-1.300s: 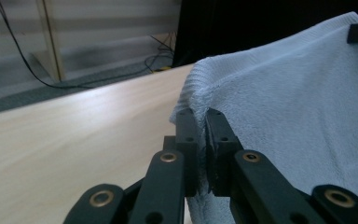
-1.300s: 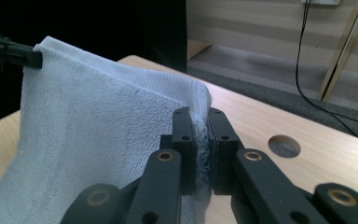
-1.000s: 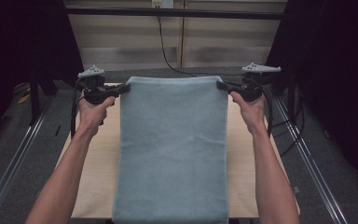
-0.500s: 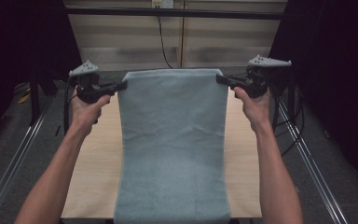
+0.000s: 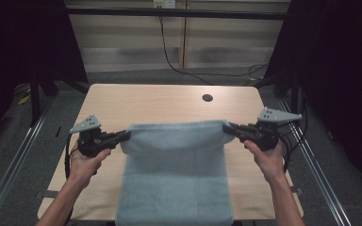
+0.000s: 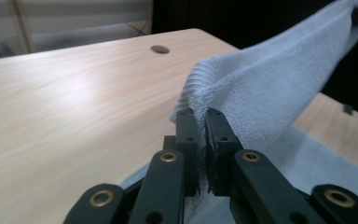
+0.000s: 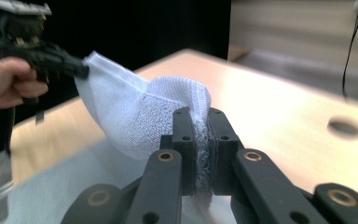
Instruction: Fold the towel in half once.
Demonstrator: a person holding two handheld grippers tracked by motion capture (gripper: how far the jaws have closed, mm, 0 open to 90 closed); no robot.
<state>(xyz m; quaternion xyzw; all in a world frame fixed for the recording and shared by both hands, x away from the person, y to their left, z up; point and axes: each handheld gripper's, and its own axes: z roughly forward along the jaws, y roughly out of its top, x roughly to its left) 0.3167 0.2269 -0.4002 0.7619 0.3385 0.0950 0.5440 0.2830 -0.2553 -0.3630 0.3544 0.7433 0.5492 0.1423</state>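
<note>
A pale blue towel point(image 5: 174, 174) lies lengthwise on the wooden table point(image 5: 160, 103), its near end hanging over the front edge. The far end is lifted and folded back toward me. My left gripper point(image 5: 125, 135) is shut on the towel's left corner, and in the left gripper view the towel point(image 6: 261, 93) is pinched between the black jaws of my left gripper point(image 6: 203, 116). My right gripper point(image 5: 227, 128) is shut on the right corner. In the right gripper view, my right gripper point(image 7: 199, 116) clamps the towel point(image 7: 135, 112), with the left gripper point(image 7: 81, 70) farther off.
A round cable hole point(image 5: 207, 98) sits in the table's far right part. Metal rails point(image 5: 14, 160) run along both sides of the table. A black cable point(image 5: 169, 52) hangs down the back wall. Bare wood lies beyond the towel.
Both grippers have come toward me and down, carrying the towel's far edge back over the part lying on the table. The far half of the table is now uncovered.
</note>
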